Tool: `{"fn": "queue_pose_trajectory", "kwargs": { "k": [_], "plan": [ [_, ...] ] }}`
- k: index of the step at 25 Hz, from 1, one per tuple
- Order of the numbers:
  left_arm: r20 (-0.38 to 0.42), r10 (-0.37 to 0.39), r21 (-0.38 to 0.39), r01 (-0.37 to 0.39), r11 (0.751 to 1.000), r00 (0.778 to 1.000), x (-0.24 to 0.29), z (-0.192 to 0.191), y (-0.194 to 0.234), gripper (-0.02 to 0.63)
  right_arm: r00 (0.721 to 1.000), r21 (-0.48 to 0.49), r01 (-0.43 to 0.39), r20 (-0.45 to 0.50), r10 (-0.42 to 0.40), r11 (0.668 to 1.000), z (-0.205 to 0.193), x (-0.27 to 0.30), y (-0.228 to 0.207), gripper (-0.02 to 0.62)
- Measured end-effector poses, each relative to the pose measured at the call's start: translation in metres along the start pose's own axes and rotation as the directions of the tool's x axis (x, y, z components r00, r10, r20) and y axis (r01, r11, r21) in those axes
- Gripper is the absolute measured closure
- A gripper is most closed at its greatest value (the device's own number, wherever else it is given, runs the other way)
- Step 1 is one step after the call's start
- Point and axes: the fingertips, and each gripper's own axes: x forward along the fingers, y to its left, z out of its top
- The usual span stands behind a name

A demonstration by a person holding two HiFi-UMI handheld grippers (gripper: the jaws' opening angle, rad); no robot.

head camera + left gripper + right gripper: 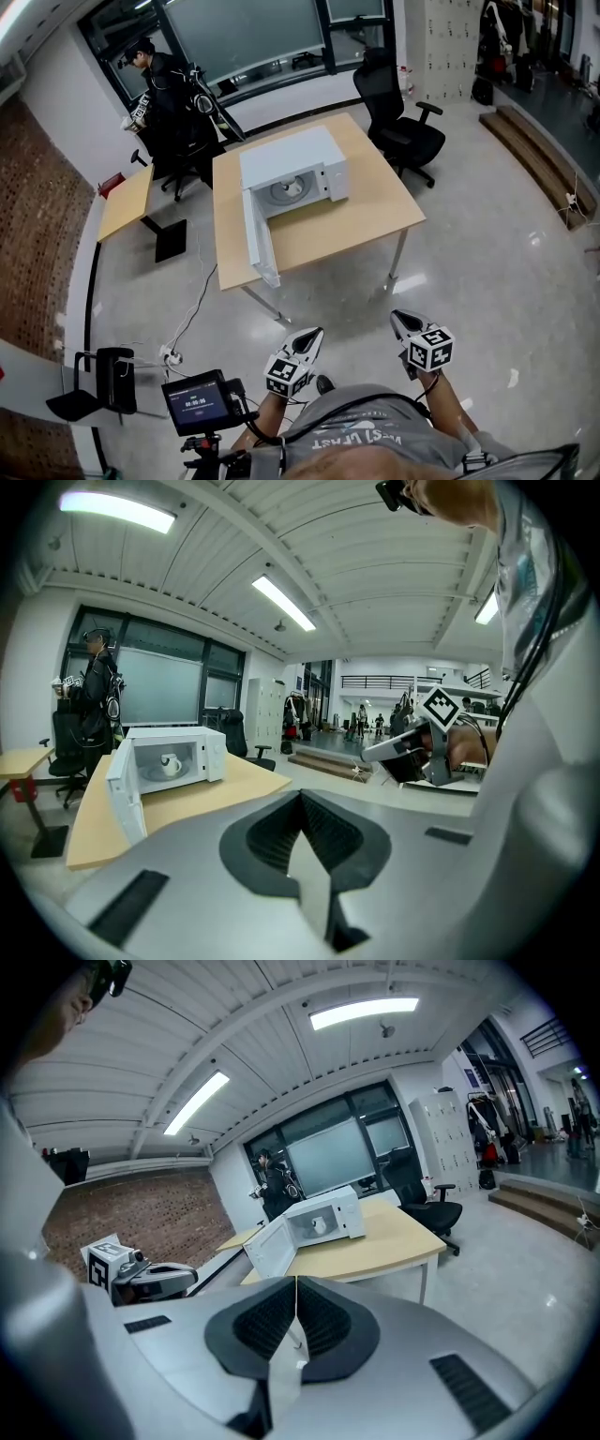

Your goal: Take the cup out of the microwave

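A white microwave (298, 171) stands on a wooden table (319, 225) ahead of me, its door (257, 234) swung wide toward me. Inside it sits a white cup (294, 187), small in the left gripper view (170, 762) and the right gripper view (320, 1226). My left gripper (307, 343) and right gripper (405, 325) hang side by side near my body, over the floor, well short of the table. Both are shut with nothing between the jaws. The left gripper view shows the right gripper (398, 752); the right gripper view shows the left gripper (155, 1281).
A black office chair (405, 131) stands at the table's far right. A person in black (159, 84) stands by a smaller table (126, 202) at the back left. A tripod with a screen (197, 401) is at my left, and a cable (192, 314) runs across the floor.
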Motion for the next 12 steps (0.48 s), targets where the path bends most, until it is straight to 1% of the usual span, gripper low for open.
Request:
{"fn": "queue_pose_trajectory", "kwargs": {
  "k": [3, 6, 12],
  "plan": [
    [0.008, -0.018, 0.002, 0.018, 1.000, 1.000, 0.009, 0.001, -0.005, 0.563, 1.000, 0.013, 0.006, -0.007, -0.006, 1.000, -0.004, 0.002, -0.007, 0.583],
    [-0.010, -0.034, -0.001, 0.034, 0.999, 0.999, 0.017, -0.005, -0.013, 0.563, 1.000, 0.025, 0.007, -0.015, -0.007, 1.000, -0.009, -0.001, -0.012, 0.583],
    [-0.017, -0.038, 0.003, 0.038, 0.999, 0.999, 0.033, -0.005, -0.020, 0.563, 1.000, 0.038, 0.027, -0.015, -0.027, 0.999, -0.011, -0.009, -0.034, 0.583]
  ]
}}
